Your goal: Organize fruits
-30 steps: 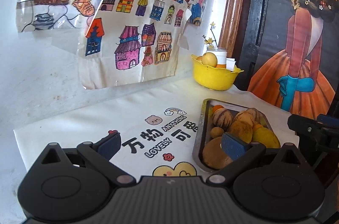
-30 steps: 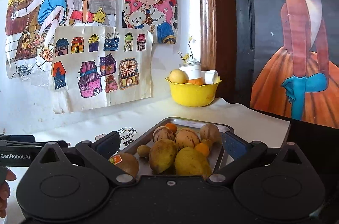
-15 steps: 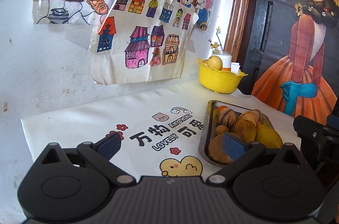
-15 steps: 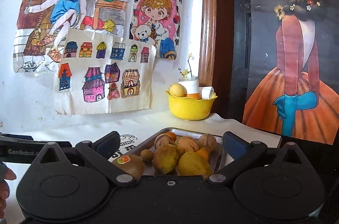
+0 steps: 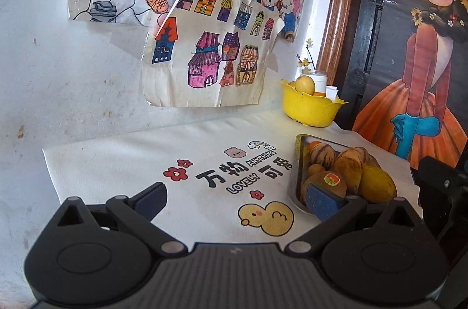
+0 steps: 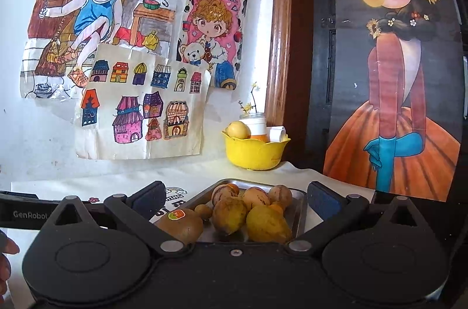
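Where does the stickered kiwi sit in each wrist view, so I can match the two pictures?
Left wrist: kiwi at lower right, at the metal tray's near end, just behind the left claw's right finger.
Right wrist: kiwi at lower centre-left, at the tray's near-left corner.
Shared landmark: yellow bowl beyond the tray.

I drew both grippers back and up: the metal tray [image 6: 298,199] of fruit slid lower between the right gripper [image 6: 234,196] fingers, and the left gripper [image 5: 235,199] uncovered more printed cloth [image 5: 117,157], exposing the stickered kiwi [image 5: 326,181].
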`<state>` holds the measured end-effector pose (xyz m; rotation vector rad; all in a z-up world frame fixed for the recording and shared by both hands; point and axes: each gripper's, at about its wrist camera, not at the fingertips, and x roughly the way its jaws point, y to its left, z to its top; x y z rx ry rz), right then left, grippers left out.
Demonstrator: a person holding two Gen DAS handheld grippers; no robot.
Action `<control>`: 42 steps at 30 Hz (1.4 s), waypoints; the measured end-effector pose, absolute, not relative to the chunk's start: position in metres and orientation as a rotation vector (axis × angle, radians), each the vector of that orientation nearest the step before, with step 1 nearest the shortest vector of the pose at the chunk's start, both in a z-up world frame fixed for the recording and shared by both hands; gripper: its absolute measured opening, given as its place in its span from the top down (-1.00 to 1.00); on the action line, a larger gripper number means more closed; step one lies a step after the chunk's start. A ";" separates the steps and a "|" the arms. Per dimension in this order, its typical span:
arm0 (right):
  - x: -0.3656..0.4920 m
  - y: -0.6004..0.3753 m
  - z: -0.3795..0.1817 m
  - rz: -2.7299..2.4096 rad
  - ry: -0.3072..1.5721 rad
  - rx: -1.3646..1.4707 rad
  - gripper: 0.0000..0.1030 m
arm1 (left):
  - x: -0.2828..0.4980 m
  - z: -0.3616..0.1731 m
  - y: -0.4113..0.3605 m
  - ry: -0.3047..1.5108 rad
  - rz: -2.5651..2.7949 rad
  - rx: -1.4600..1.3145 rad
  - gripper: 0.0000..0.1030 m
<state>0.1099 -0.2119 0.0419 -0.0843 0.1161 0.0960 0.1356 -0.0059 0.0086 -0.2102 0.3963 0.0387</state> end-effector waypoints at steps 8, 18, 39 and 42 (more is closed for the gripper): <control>0.093 -0.210 0.031 0.071 0.115 -0.066 -0.99 | 0.117 0.006 0.000 0.353 0.026 -0.170 -0.99; 0.073 -0.208 0.020 0.083 0.111 -0.036 -0.99 | 0.096 0.004 0.006 0.325 0.015 -0.142 -0.99; 0.054 -0.201 -0.002 0.102 0.117 -0.040 -0.99 | 0.071 -0.012 0.016 0.342 0.033 -0.114 -0.99; 0.053 -0.202 -0.005 0.097 0.115 -0.038 -0.99 | 0.071 -0.013 0.016 0.345 0.033 -0.114 -0.99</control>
